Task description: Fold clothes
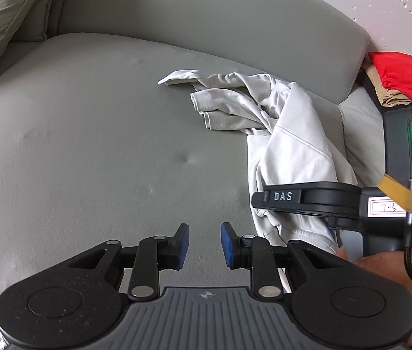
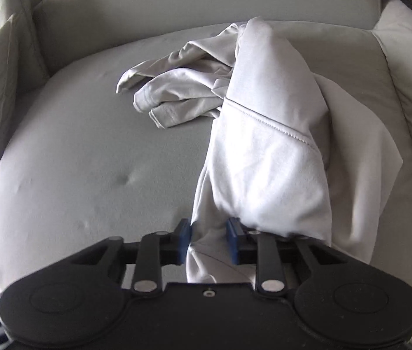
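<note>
Right gripper pinching near edge of shirt, cloth bunched between blue pads. Left gripper narrowly parted, empty, over bare sofa just beside shirt. Shirt crumpled on seat, toward right side, sleeves twisted toward backrest. Probably spreading step: keep right pinch firm, take second edge point with left, pull apart gently, lay flat before folding. Avoid grabbing several layers.

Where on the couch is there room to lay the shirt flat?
The grey sofa seat is bare from the olive cushion across to the crumpled white garment. It is crowded past the garment, by the red cloth pile.
</note>
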The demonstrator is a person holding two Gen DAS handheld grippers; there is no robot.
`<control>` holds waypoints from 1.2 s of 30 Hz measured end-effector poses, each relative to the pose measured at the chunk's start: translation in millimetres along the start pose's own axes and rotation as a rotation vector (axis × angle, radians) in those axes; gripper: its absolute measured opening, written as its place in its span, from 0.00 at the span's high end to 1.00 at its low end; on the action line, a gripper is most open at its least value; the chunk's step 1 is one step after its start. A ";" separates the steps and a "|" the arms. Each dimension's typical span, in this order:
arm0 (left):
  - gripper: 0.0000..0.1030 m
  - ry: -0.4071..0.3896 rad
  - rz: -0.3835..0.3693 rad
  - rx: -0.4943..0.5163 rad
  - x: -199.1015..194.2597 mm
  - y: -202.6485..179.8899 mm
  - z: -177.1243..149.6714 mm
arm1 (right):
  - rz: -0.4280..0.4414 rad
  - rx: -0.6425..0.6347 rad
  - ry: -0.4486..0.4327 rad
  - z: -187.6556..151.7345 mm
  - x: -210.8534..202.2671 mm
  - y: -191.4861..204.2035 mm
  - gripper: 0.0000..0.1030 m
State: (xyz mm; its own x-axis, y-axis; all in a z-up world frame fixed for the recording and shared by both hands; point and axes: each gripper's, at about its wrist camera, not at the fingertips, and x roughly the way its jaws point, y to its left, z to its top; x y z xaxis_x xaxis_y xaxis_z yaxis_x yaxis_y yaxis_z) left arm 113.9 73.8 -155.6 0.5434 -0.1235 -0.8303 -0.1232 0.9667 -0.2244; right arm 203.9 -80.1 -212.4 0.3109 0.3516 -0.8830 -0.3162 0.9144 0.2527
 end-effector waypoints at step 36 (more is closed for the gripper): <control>0.78 0.105 -0.265 -0.397 74.0 -25.0 -40.0 | 0.163 0.707 -0.374 -119.3 -170.3 -290.5 0.61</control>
State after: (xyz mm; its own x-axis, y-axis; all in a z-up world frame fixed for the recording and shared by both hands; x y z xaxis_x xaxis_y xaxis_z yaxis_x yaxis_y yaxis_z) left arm 123.9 31.5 -231.9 0.5147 -0.3951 -0.7609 -0.3104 0.7414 -0.5950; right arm 135.9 -429.6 -182.7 0.6282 0.4204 -0.6547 0.2184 0.7123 0.6670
